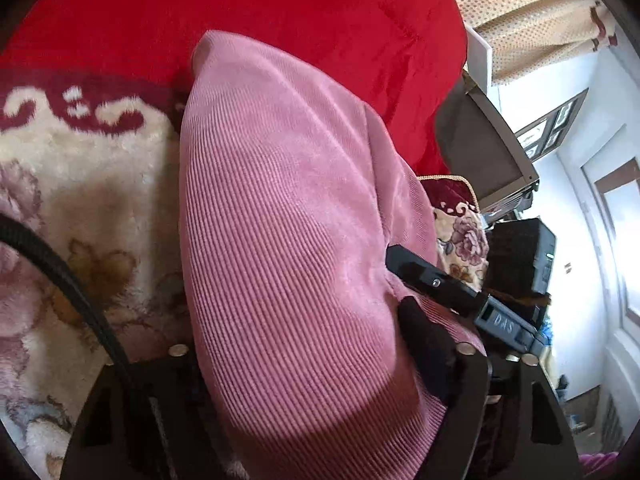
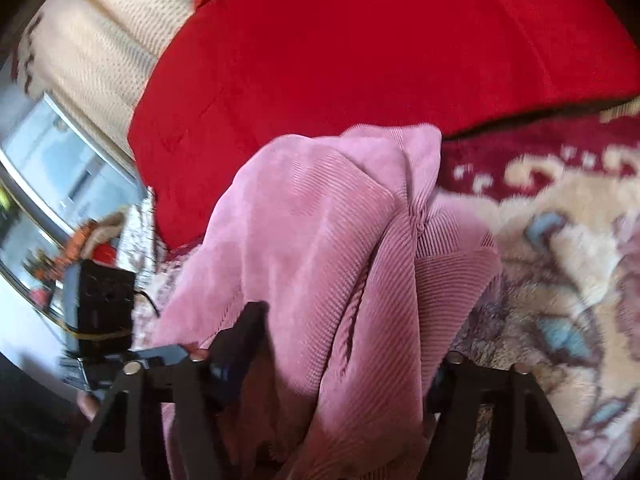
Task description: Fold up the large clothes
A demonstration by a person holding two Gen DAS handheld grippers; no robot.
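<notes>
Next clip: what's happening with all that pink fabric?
A person with a handheld gripper in each hand is folding a pink ribbed corduroy garment on a bed covered by a cream floral plush blanket and a red velvet cover. The cloth lies bunched between the fingers of both the left gripper and the right gripper; how firmly either pinches it can't be told. The fold is unfinished.

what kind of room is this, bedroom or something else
Most likely a bedroom or living room in a home. A red quilt lies over a plush floral blanket, a dotted curtain hangs at the side, and a white door shows beyond.
</notes>
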